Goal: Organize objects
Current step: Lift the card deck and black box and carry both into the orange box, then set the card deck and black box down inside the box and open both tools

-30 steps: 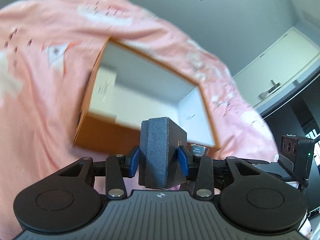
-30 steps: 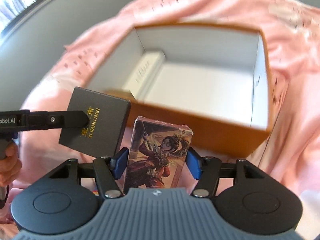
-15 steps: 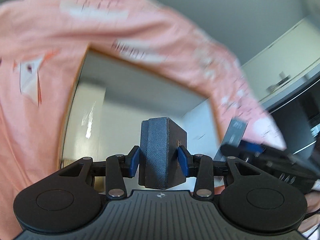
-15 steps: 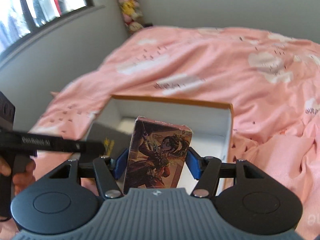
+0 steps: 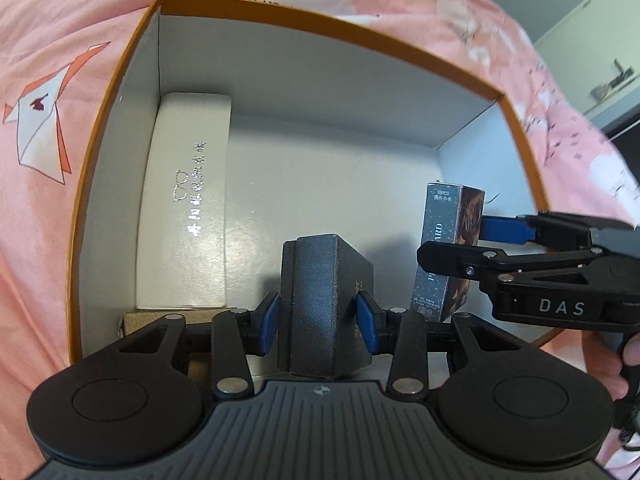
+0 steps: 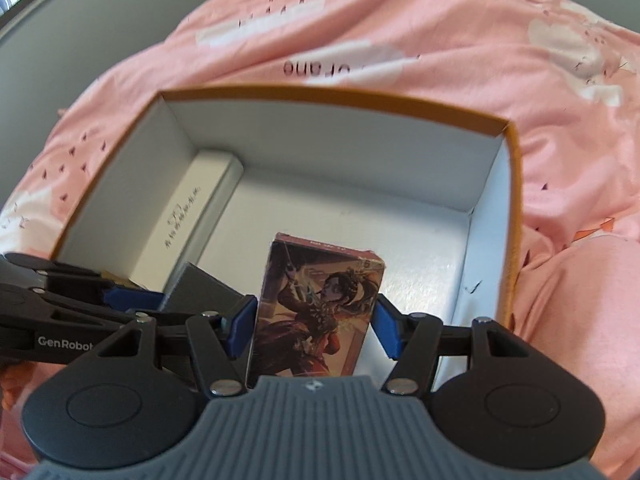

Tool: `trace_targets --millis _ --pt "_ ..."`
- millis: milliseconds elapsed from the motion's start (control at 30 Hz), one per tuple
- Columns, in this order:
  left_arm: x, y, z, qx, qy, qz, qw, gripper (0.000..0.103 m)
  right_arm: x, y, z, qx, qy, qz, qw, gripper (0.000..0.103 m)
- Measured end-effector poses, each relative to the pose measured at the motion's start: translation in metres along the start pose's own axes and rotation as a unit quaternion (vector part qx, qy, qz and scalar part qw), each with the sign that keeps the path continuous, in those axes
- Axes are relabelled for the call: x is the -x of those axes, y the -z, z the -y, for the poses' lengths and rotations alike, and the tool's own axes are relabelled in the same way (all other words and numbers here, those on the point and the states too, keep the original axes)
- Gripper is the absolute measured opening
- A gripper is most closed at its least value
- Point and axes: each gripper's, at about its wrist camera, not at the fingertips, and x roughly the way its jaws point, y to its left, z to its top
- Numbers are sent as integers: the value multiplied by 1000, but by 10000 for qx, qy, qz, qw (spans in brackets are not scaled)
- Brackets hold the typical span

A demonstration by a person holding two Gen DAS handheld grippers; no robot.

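Note:
An orange box with white inside [image 5: 120,60] [image 6: 514,184] lies open on a pink bedspread. A long white case [image 5: 184,200] [image 6: 188,220] lies along its left wall. My left gripper [image 5: 318,320] is shut on a dark blue box [image 5: 320,300] and holds it low inside the orange box; it also shows in the right wrist view [image 6: 200,292]. My right gripper [image 6: 316,328] is shut on an illustrated card pack [image 6: 316,312] and holds it inside the orange box, to the right of the blue box [image 5: 448,248].
The pink bedspread [image 6: 400,32] surrounds the orange box on all sides. A small brown item [image 5: 140,322] lies at the box's near left corner, partly hidden by my left gripper. A white cabinet [image 5: 600,40] stands at the far right.
Both grippers have moved forward and down into the orange box with their loads. The card pack now stands beside the blue box inside it.

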Motion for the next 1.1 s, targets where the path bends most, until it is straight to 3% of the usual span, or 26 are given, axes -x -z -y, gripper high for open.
trace_targets --millis 100,267,400,767,1100 --pt "1 0 2 -74 -47 -30 10000 47 -12 1 1 39 -3 -190 9998 63" --pt "5 0 4 -262 -445 70 9986 50 -25 2 1 50 -21 -489 9988 63" --pt "10 3 1 -198 -293 115 9993 56 -31 1 2 -47 -27 -674 9977 63" --pt "47 2 -2 -157 -125 1172 9929 58 -46 -4 5 -559 -228 -1282 9899 64" --pt "47 5 -3 -180 -76 1293 9914 58 -52 -4 3 -951 -278 -1416 9849 64"
